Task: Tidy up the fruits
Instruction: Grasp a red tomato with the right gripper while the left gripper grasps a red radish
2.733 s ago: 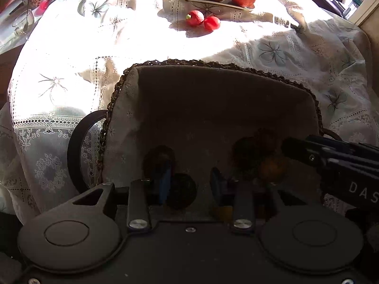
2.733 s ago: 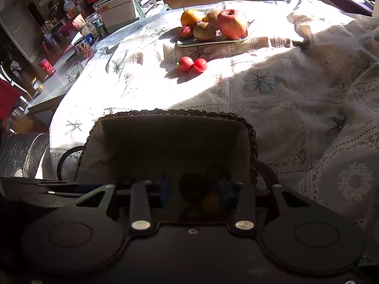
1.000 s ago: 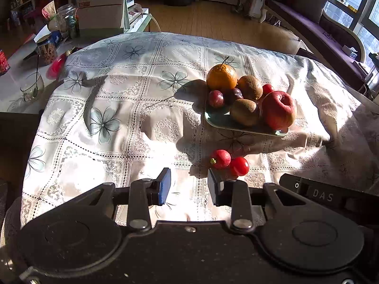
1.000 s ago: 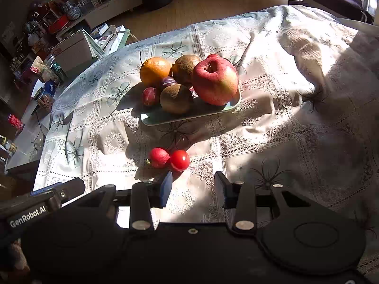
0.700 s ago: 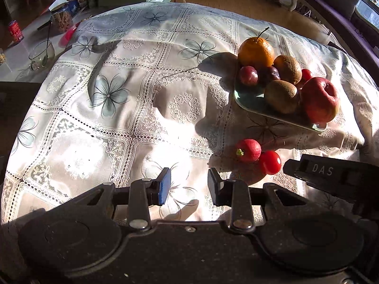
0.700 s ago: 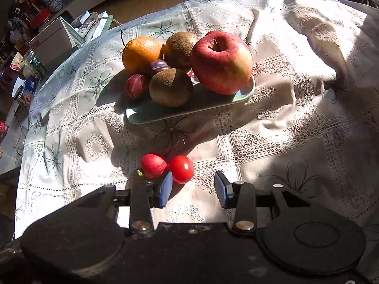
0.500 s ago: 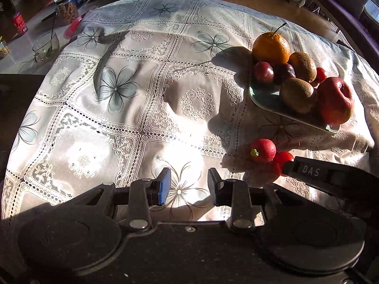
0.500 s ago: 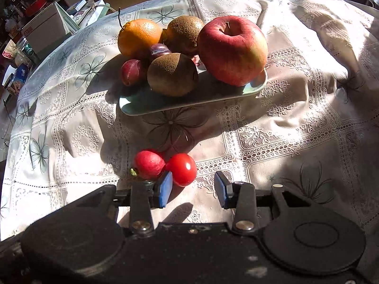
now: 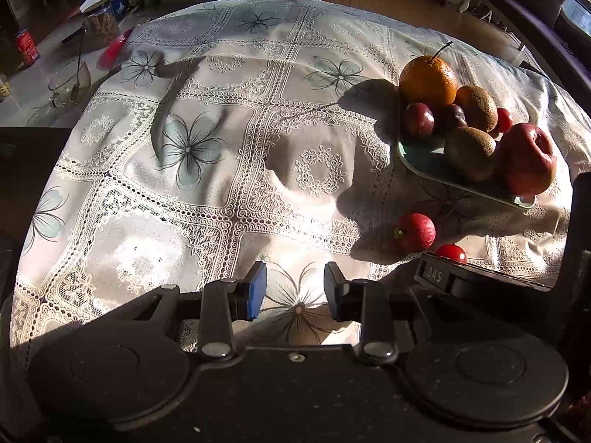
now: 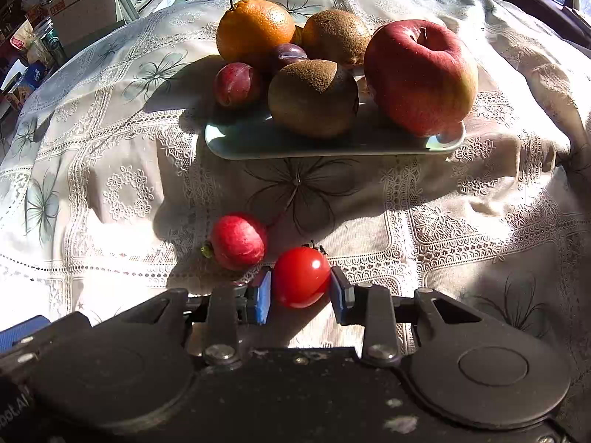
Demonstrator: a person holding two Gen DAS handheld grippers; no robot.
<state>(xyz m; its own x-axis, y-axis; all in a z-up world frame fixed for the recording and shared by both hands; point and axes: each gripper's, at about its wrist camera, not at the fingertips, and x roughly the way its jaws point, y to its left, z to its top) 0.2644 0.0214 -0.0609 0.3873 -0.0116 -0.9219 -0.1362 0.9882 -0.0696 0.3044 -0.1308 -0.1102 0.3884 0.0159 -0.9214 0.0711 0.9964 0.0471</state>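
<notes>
A cherry tomato (image 10: 301, 281) lies on the lace tablecloth between the fingers of my right gripper (image 10: 300, 289), which is open; the blue pads flank it closely. A small red fruit (image 10: 238, 241) with a green stub rests just left of it. Behind them a pale green plate (image 10: 258, 144) holds an orange (image 10: 255, 29), two kiwis (image 10: 312, 98), plums (image 10: 236, 85) and a large red apple (image 10: 419, 75). My left gripper (image 9: 294, 288) is open and holds nothing, over bare cloth left of the small red fruit (image 9: 415, 232) and the tomato (image 9: 451, 253).
The right gripper's body (image 9: 480, 280) crosses the left wrist view's lower right. A glass cup (image 9: 70, 83), a red can (image 9: 26, 46) and jars stand on a side table at far left. A cardboard box (image 10: 85, 11) is behind. The cloth drops off at the table's left edge.
Both grippers rose from over the dark basket and came to the fruit plate. The right gripper closed in until the tomato lay between its fingers. The left one swung left.
</notes>
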